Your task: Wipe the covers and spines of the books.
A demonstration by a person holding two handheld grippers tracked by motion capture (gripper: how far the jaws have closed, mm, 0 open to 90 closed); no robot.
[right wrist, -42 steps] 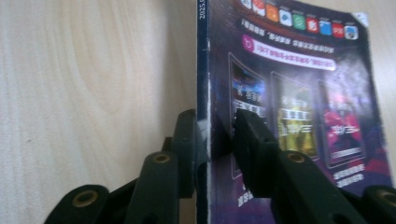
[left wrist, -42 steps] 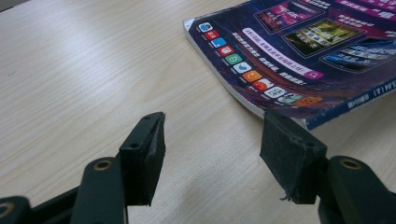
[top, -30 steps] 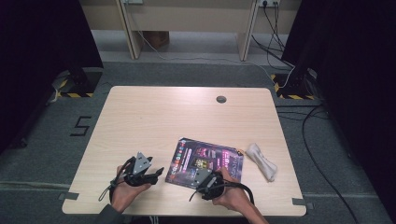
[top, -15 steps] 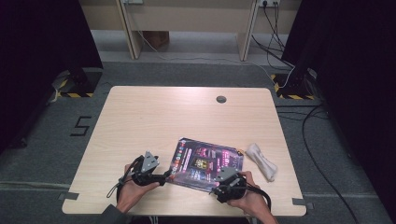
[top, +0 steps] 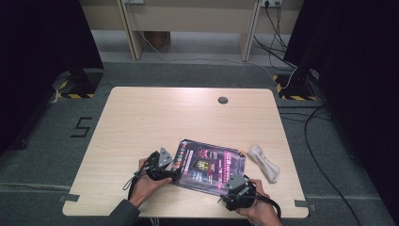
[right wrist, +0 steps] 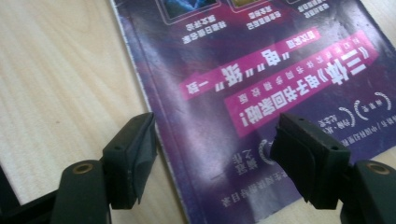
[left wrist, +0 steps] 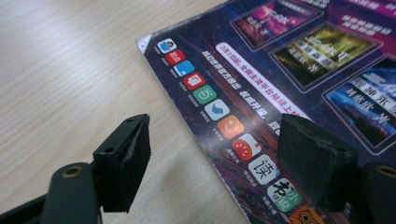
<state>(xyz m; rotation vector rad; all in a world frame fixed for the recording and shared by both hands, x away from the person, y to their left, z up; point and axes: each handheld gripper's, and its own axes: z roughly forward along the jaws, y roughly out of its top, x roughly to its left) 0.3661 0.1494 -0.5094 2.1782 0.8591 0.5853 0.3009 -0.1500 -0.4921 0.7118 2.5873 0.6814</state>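
Near the front edge of the pale wooden desk (top: 155, 122) lies a glossy purple-and-black printed booklet (top: 207, 165), flat, cover up and skewed so its long sides run diagonally to the desk edge. It lies between the two hands, so each can take one end.

At its left end the left gripper (top: 170, 173) stands with its jaws wide; they have just been opening. In the left gripper view the booklet's left edge (left wrist: 187, 126) runs up between them, one jaw over bare wood and the other over the row of app icons, and neither pad presses on the cover. At the near right corner the right gripper (top: 234, 187) straddles the other edge (right wrist: 154, 140) in the same way, jaws apart after just opening, nothing clamped. This looks like a release or a fresh approach rather than a hold.

The booklet's thin edge lies tight on the wood, so a jaw would likely have to slide under it or nudge the booklet toward the desk edge.

A crumpled white cloth (top: 263, 162) lies just beside the booklet's right end, apart from it as far as I can tell. Beyond the booklet the desk is bare up to a small round cable hole (top: 223, 100), which leaves ample room to push forward; toward the person little desk is left.
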